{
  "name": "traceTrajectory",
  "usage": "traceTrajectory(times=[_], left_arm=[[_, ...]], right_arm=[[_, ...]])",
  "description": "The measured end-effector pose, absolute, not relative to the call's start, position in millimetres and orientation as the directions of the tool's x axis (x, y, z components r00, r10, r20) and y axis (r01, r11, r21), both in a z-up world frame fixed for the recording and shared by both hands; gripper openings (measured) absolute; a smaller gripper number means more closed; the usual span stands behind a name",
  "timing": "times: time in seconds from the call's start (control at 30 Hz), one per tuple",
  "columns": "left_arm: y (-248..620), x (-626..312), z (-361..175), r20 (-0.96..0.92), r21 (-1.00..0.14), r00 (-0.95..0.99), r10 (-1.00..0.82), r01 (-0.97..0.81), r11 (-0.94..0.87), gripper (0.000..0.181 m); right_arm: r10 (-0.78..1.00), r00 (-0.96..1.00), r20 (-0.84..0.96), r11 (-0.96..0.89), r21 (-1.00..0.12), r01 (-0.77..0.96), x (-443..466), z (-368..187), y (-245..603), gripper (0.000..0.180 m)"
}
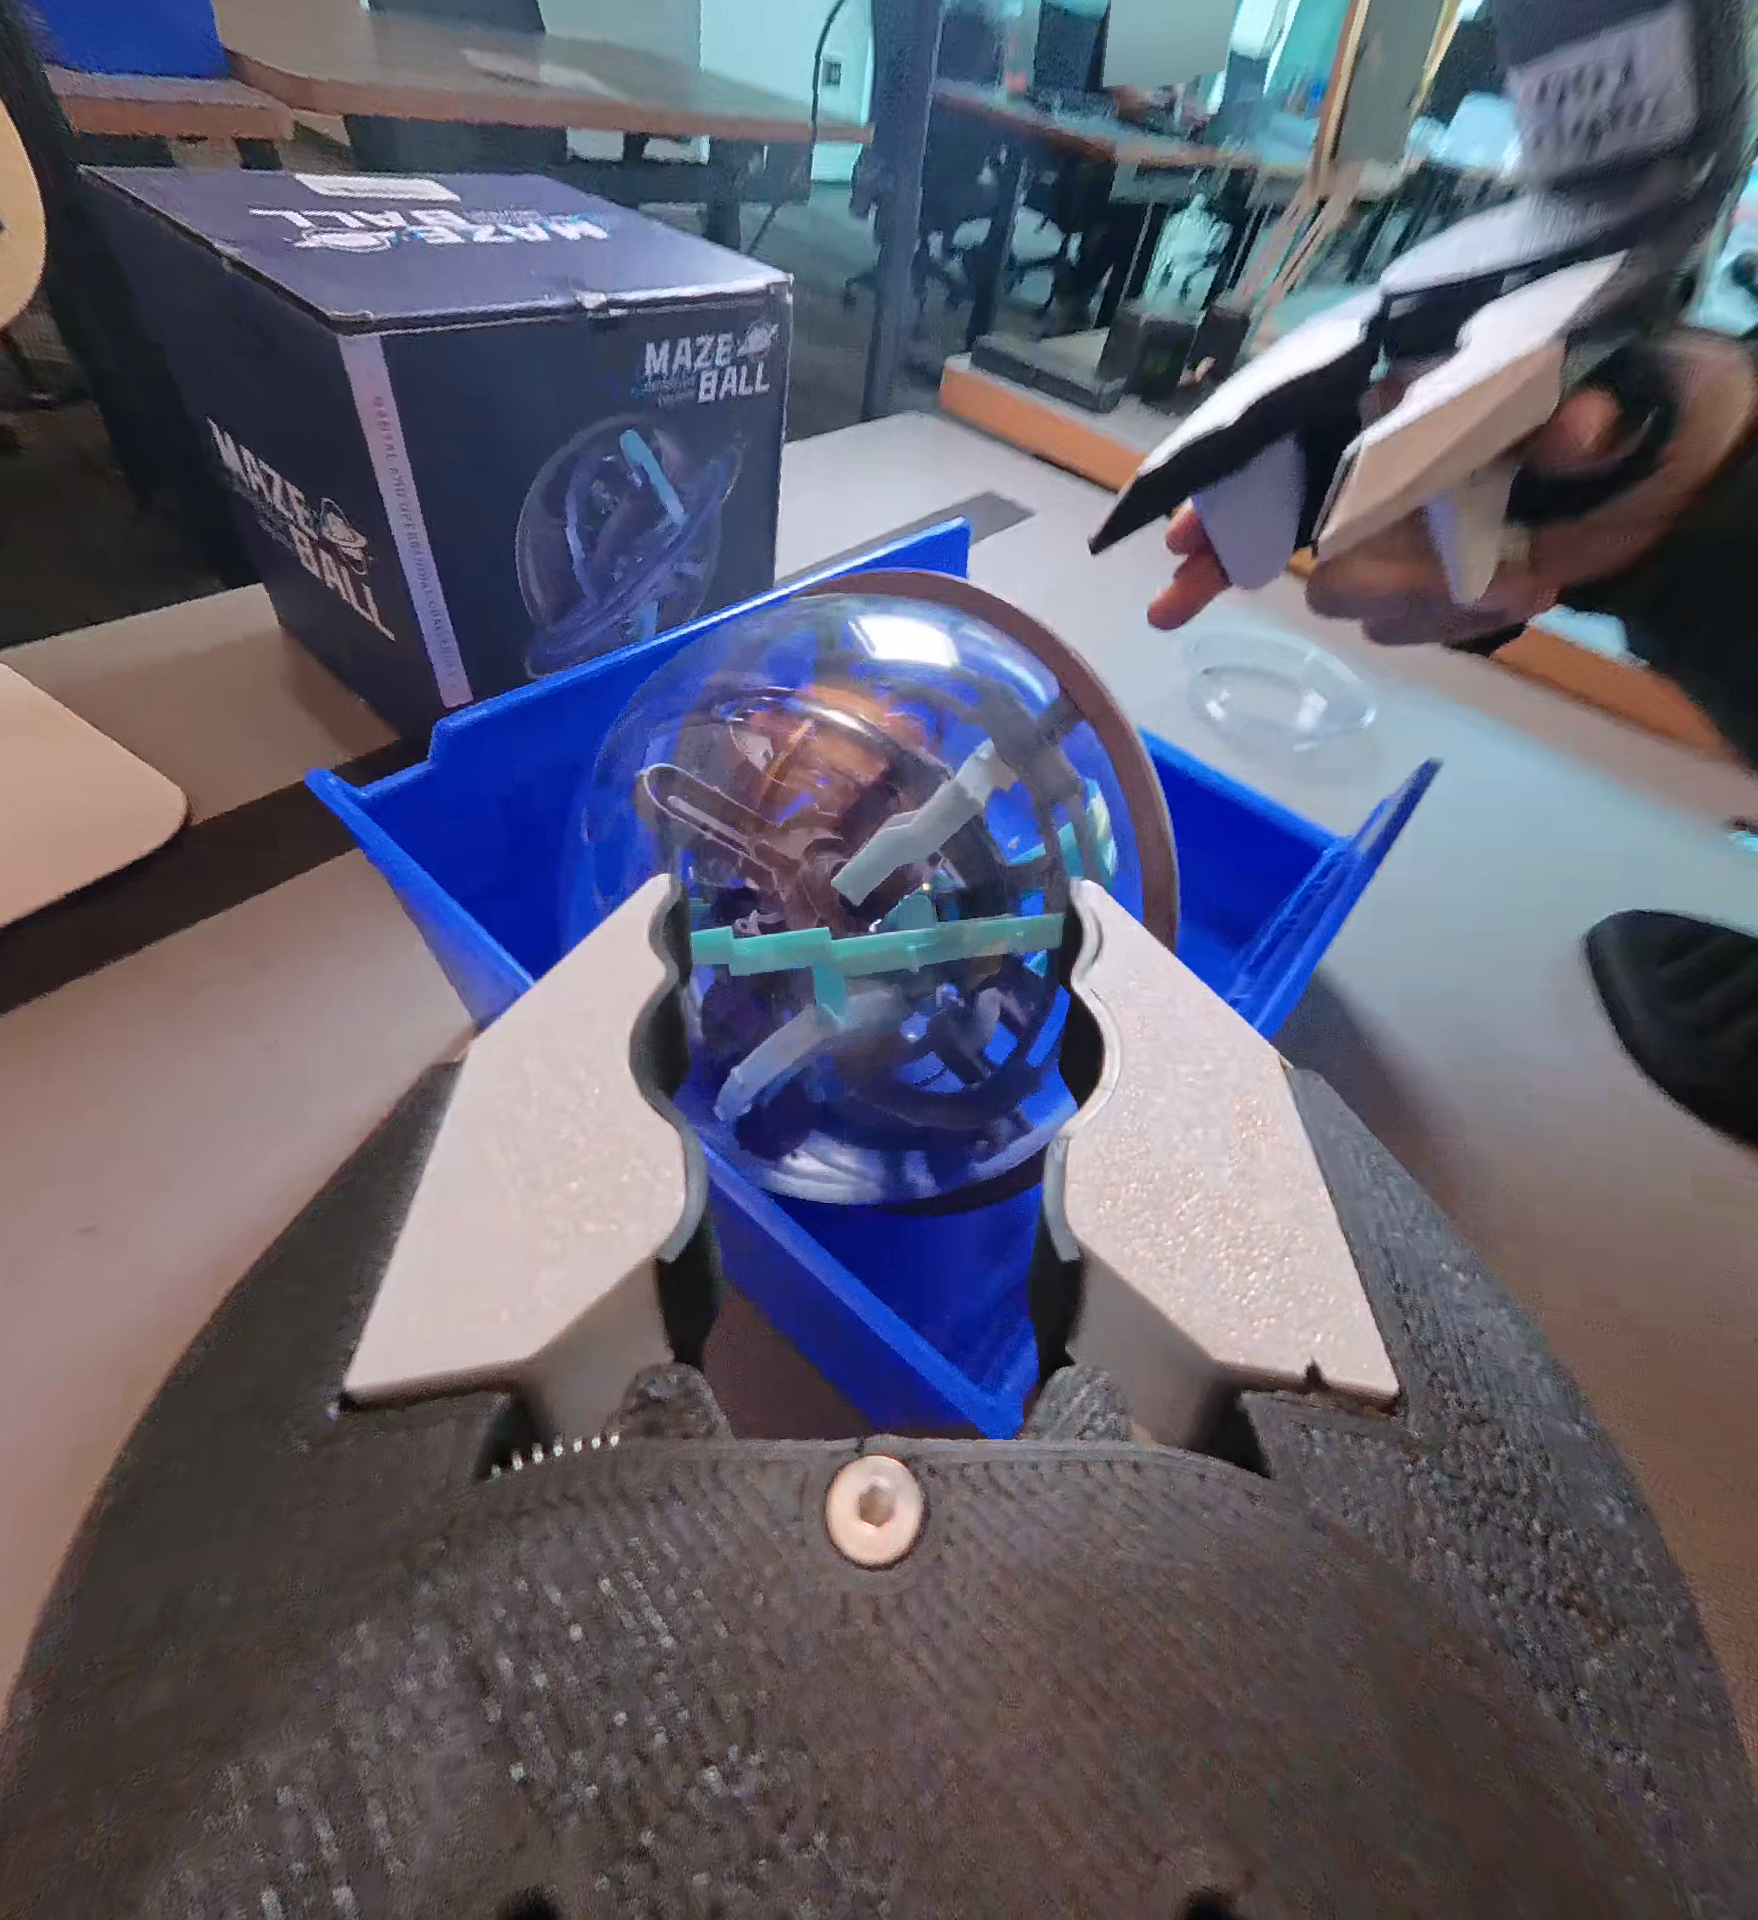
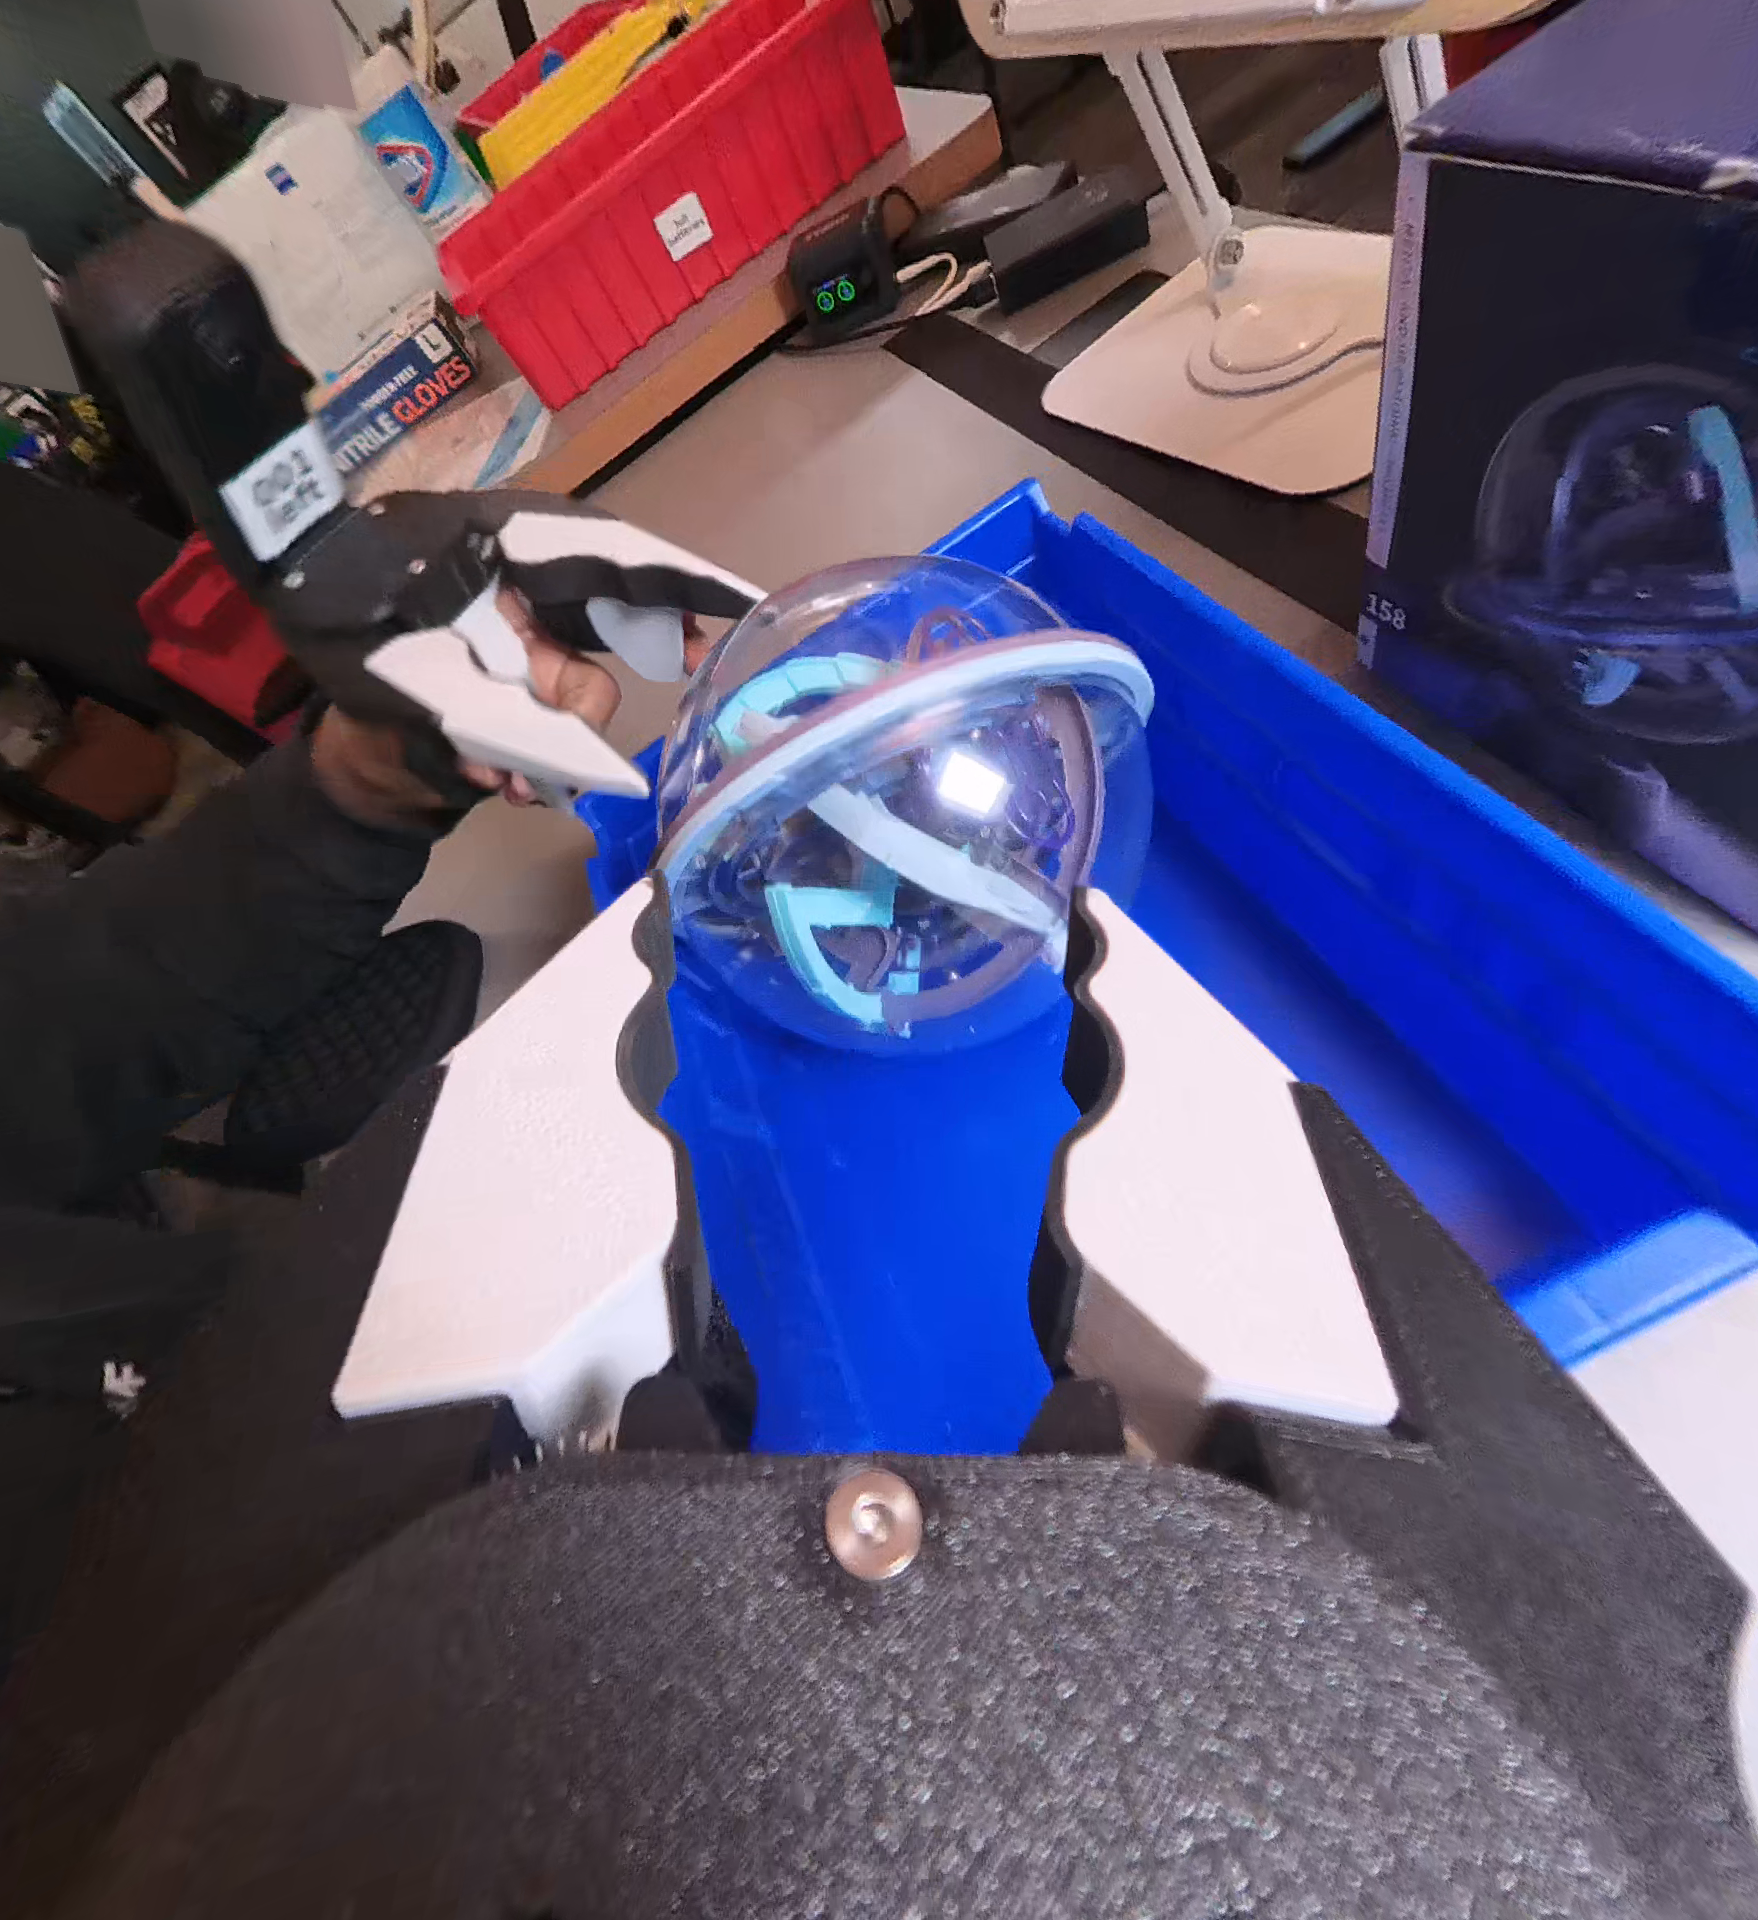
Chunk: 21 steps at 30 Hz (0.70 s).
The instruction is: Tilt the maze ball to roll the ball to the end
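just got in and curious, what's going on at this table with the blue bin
A person holds a two-finger gripper in each hand over a clear plastic maze ball sitting in an open blue plastic bin on a grey table. Both the left gripper and the right gripper are open, fingers spread on either side of the sphere, and neither clearly grips it. The ball's dark blue cardboard box stands just behind the bin.

Clear maze ball (image 1: 875, 914) — teal tracks — in blue bin (image 1: 480, 821).
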<state>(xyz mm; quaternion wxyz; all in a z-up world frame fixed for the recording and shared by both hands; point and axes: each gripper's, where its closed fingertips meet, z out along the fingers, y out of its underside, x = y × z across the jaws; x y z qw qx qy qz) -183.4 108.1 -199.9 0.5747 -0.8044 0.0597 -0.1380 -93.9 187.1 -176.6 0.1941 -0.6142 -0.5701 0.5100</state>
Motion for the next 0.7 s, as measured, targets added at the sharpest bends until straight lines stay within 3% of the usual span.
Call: traceTrajectory(times=[0.2,0.27,0.33,0.43,0.6,0.7], left_arm=[[121.9,-163.6,-198.9,-0.103,-0.935,0.951,-0.293,-0.193,-0.297,0.072],[122.0,-148.3,-192.7,-0.138,-0.940,0.924,-0.357,-0.235,-0.246,0.069],[121.0,-144.8,-185.4,-0.119,-0.954,0.922,-0.367,-0.209,-0.216,0.067],[119.8,-162.7,-189.1,-0.081,-0.950,0.943,-0.322,-0.171,-0.261,0.068],[118.1,-171.2,-217.1,0.094,-0.887,0.935,-0.342,-0.077,-0.455,0.097],[118.6,-166.5,-216.3,0.085,-0.876,0.929,-0.360,-0.102,-0.471,0.095]], right_arm=[[0.925,-0.073,-0.373,-0.270,-0.780,0.565,-128.7,-184.4,199.0,0.075],[0.931,-0.034,-0.363,-0.272,-0.754,0.598,-127.3,-194.0,206.3,0.065],[0.910,-0.033,-0.414,-0.309,-0.728,0.611,-119.9,-198.7,207.7,0.057],[0.883,-0.016,-0.469,-0.364,-0.706,0.607,-105.6,-206.4,214.8,0.031],[0.805,-0.053,-0.591,-0.440,-0.656,0.613,-90.6,-220.7,209.4,0.031],[0.774,-0.097,-0.625,-0.440,-0.643,0.627,-86.7,-223.9,201.4,0.027]])
